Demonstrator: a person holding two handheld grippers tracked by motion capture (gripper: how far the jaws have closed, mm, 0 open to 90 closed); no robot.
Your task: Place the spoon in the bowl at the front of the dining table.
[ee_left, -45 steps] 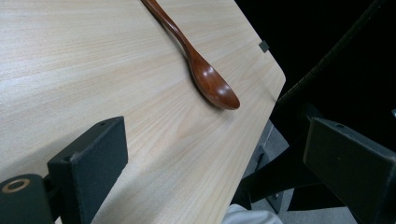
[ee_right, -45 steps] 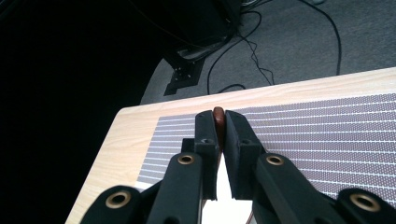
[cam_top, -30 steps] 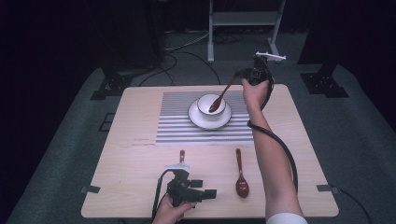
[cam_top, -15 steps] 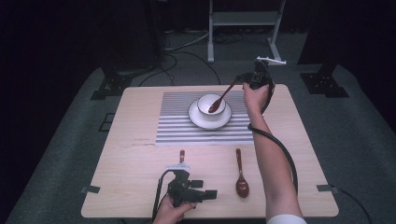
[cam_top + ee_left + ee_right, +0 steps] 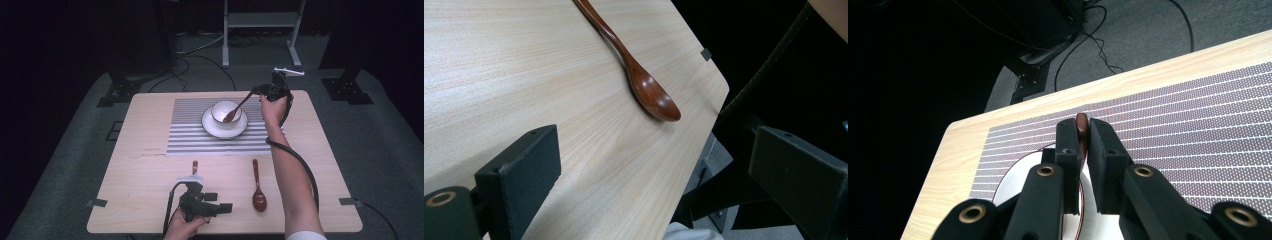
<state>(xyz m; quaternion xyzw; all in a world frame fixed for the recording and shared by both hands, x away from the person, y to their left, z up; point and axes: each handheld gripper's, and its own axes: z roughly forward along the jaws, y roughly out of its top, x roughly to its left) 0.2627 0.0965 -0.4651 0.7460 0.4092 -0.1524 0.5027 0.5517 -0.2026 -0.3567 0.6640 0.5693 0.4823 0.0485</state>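
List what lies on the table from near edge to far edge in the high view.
Left hand-held gripper → loose wooden spoon → striped placemat → white plate → bowl with a spoon in it → right hand-held gripper clamping that spoon's handle.

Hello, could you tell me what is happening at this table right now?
A person works with two tongs. The right tongs are shut on the handle of a wooden spoon, whose head dips into the white cup on its saucer. The left tongs rest open near the table's front edge. A second spoon lies there, untouched.
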